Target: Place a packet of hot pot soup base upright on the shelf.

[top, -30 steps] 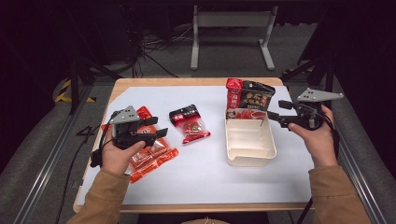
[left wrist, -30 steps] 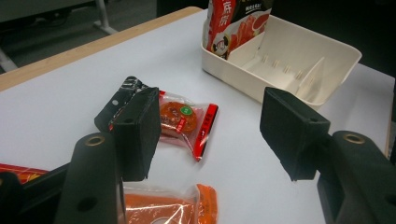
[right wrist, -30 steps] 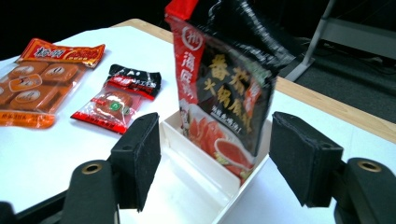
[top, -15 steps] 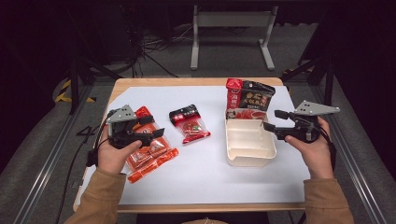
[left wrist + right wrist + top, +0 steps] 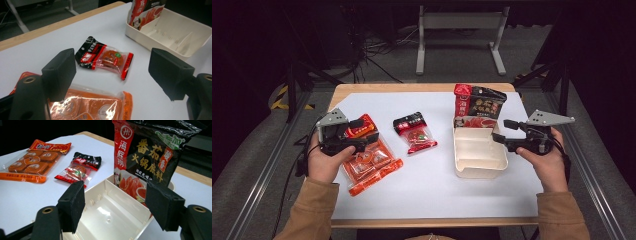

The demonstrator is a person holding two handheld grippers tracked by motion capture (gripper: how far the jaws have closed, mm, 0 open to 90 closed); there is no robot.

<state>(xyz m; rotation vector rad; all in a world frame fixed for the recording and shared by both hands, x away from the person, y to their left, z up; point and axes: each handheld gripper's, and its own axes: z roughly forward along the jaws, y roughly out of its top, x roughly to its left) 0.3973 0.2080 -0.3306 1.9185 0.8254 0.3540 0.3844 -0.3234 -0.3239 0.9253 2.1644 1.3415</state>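
Left gripper (image 5: 362,137) is hovering over the orange clear-plastic pack of round cakes (image 5: 371,162) at the near left of the white counter (image 5: 427,190). Its fingers (image 5: 60,72) have just been opening and are standing released, nothing between them. The small red-and-black sachet (image 5: 105,56) is lying flat just beyond, apart from the pack. Right gripper (image 5: 503,132) is sitting at the cream divided plastic tray (image 5: 477,160), fingers (image 5: 72,205) spread, gripping nothing. The tall red-and-black soup-base pouch (image 5: 147,155) is standing in the tray's far compartment. Risk, as I read it: slick film slipping out of a shallow pinch, or the right fingers knocking the pouch over.
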